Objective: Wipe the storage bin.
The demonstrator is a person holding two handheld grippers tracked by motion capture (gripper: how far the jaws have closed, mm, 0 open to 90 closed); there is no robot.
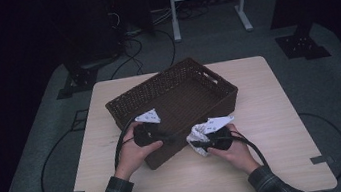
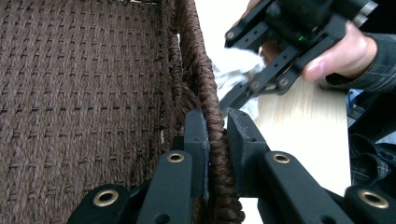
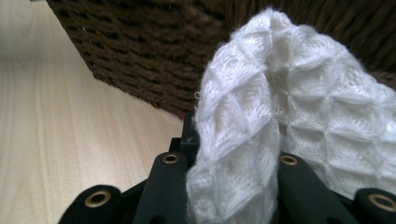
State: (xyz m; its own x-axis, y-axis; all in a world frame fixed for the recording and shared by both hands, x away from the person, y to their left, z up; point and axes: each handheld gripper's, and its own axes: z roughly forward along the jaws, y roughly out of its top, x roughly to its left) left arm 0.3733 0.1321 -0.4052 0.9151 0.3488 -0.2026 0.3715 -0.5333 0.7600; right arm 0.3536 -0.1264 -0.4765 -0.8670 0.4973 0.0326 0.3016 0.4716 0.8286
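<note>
Left tongs (image 2: 215,135) pinch the basket (image 1: 217,82) rim; right tongs (image 3: 224,163), beside the basket, pinch a white cloth (image 3: 280,112), which could snag on the weave or slip free.

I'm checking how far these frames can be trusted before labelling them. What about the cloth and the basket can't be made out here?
- White cloth: its full shape and size; the right gripper covers it in the right gripper view, and in the high view it is small and bunched.
- Basket: the near inside wall, hidden by its rim in the high view.
</note>
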